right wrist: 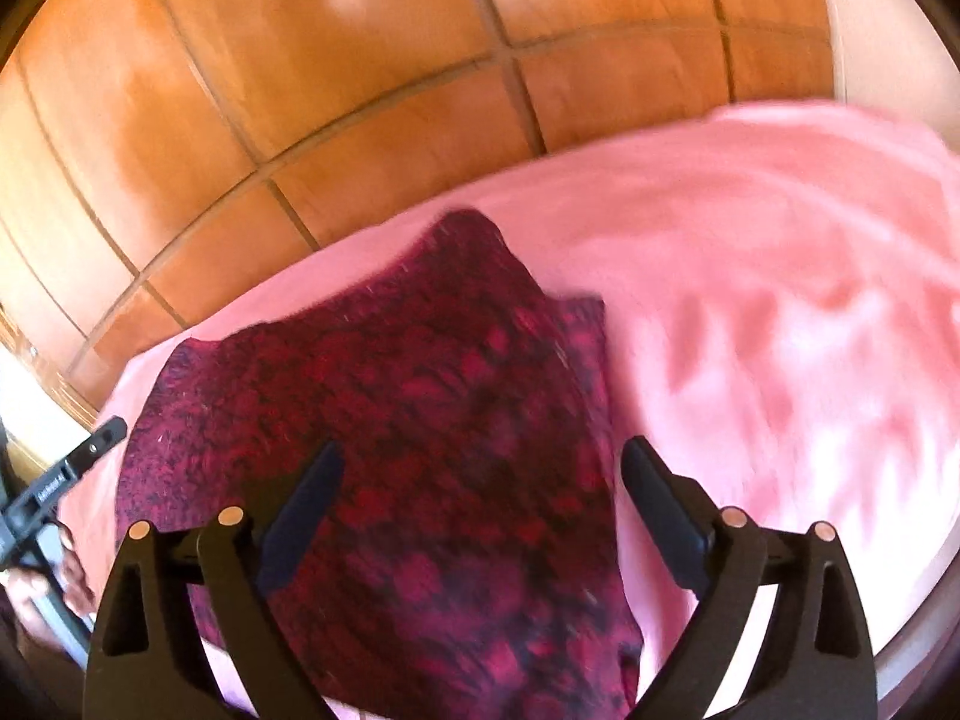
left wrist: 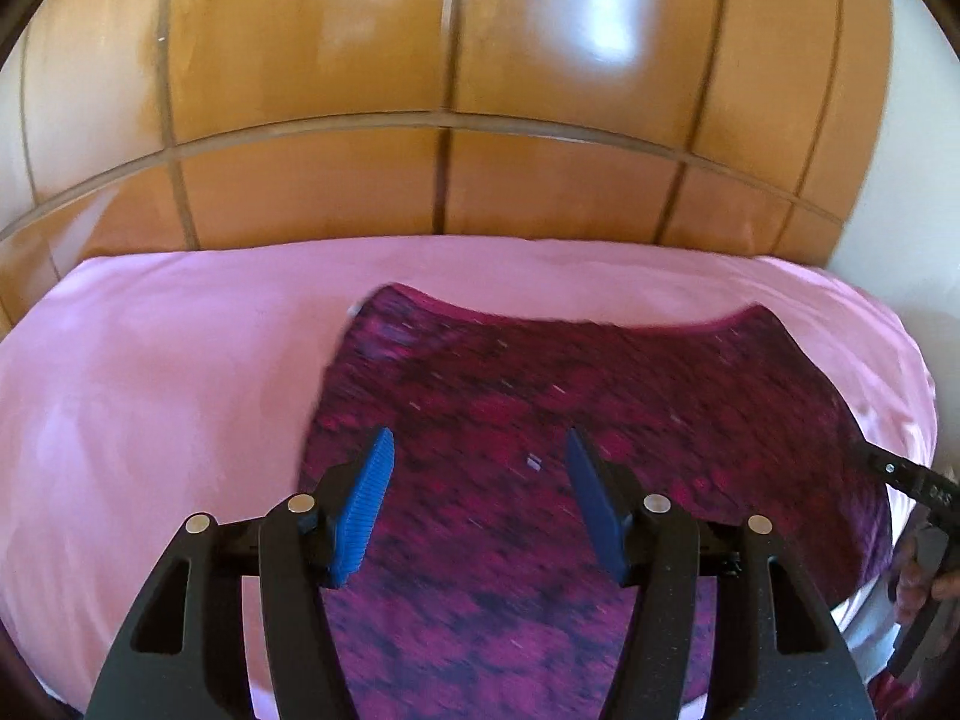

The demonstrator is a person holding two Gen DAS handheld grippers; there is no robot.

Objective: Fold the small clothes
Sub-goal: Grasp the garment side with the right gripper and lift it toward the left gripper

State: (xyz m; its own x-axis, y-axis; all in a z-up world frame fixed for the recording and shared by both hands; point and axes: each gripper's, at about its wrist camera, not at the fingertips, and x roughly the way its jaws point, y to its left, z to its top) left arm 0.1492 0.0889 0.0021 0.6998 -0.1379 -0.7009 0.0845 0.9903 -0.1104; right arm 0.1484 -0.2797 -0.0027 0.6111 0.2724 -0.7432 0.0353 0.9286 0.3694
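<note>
step: between folds, my read; both grippers hover over the garment with nothing held, and it looks partly folded already
next move: calls for picking an edge or corner and nipping the cloth without catching the sheet under it
left wrist view: magenta-and-black mottled knit garment (left wrist: 570, 420) lies flat on the pink bed sheet (left wrist: 150, 390), wooden panelled headboard (left wrist: 420, 180) behind
left gripper (left wrist: 480, 468): blue-padded fingers (left wrist: 366, 504) parted, nothing between them, no pad pressing on cloth; garment lies below and ahead of the gap, its left edge just outside the left finger
other tool: right gripper body (left wrist: 900, 474) enters at the garment's right edge, a hand on it
right wrist view: same garment (right wrist: 390, 420) seen slanted, a doubled layer showing at its far right corner
right gripper (right wrist: 480, 480): fingers (right wrist: 660, 510) spread wide, empty; garment's right edge runs between them, right finger over bare sheet (right wrist: 780, 300)
blur: both views smeared, contact with cloth unclear
</note>
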